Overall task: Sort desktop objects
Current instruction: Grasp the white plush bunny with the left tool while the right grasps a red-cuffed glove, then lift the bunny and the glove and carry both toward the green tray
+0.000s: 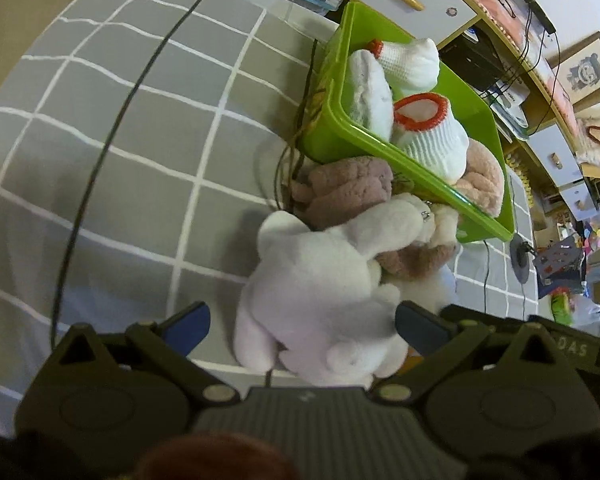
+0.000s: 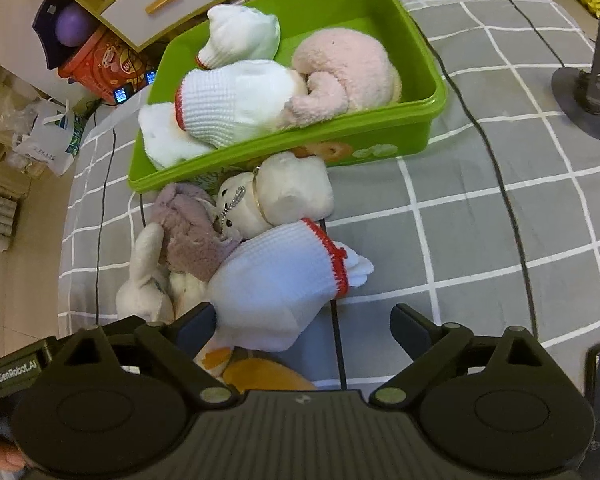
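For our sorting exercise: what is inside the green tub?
Inside the green tub: white knitted gloves with red cuffs and a pink fluffy item. Anything beneath them is covered.

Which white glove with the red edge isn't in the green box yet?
The white glove lying on the checked grey cloth, right before the right claw. The two other red-edged gloves already sit inside the green box.

left gripper [image 1: 302, 322]: fingers apart | white plush toy [image 1: 320, 300] between | green bin [image 1: 340, 120] beyond
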`<state>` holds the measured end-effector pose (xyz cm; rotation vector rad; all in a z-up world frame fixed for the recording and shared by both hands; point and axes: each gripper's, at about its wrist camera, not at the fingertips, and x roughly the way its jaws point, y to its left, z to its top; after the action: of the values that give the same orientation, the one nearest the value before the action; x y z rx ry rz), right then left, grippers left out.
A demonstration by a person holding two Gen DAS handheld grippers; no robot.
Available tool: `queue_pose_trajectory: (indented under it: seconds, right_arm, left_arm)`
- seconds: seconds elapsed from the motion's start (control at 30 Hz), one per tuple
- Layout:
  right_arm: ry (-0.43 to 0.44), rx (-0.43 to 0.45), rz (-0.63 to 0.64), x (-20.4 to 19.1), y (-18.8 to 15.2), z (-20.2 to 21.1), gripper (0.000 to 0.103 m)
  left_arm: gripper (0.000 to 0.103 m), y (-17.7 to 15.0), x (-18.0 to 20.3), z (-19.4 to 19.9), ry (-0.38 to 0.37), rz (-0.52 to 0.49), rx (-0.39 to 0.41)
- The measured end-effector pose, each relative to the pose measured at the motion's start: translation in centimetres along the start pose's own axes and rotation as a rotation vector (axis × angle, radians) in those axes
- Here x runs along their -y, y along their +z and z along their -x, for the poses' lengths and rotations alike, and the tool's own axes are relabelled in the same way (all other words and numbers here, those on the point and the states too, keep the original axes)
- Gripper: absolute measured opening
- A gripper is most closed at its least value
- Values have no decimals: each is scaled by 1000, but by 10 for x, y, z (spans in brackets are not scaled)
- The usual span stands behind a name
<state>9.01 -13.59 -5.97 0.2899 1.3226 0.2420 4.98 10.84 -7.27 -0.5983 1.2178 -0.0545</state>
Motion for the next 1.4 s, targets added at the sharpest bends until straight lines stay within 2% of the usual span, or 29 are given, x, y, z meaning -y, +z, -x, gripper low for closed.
queue_pose_trajectory:
  seconds: [0.13, 0.3, 0.47, 0.63, 0.77, 0.87, 1.4]
  right_arm:
    - [10, -16, -14, -5, 1, -11, 95]
    - [5, -31, -34, -7, 4, -24, 95]
    - [7, -44, -50, -8, 4, -36, 95]
    - [-6, -35, -24, -13, 5, -40, 93]
    - [15, -37, -4, -14, 7, -38, 79]
    - [39, -40, -3, -12, 10, -37, 74]
    - [25, 1, 4, -8, 9, -16, 71]
  left_arm:
    - [95, 0, 2, -7, 0, 17, -10]
    - [87, 1, -5, -15, -32, 97, -20]
    - [79, 2, -8, -17, -30, 110, -17]
    - [75, 1, -7, -16, -31, 96, -19]
    - [72, 2, -8, -14, -35, 91, -18]
    - [70, 2, -8, -13, -36, 89, -18]
    - [63, 0, 3, 0, -48, 52, 6]
